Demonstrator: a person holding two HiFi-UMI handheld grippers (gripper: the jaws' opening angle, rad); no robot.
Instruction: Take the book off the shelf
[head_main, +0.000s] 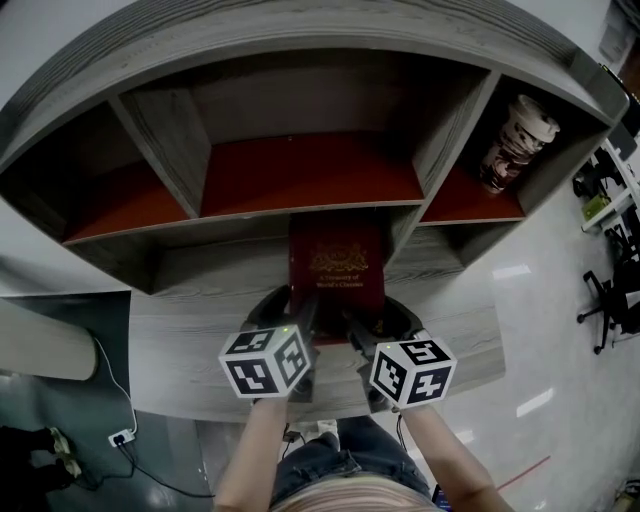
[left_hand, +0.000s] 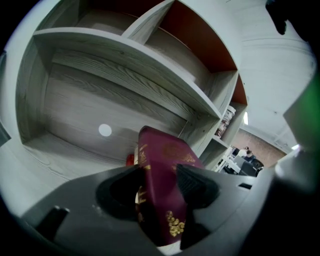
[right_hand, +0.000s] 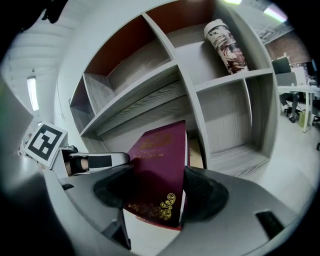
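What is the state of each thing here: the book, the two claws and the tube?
book: closed, gripped at its near edge by both claws
left claw: shut on the book
right claw: shut on the book
tube: upright in a right compartment of the shelf

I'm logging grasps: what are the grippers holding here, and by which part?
Both hold the maroon book. The left gripper and the right gripper are each shut on its near end, side by side.
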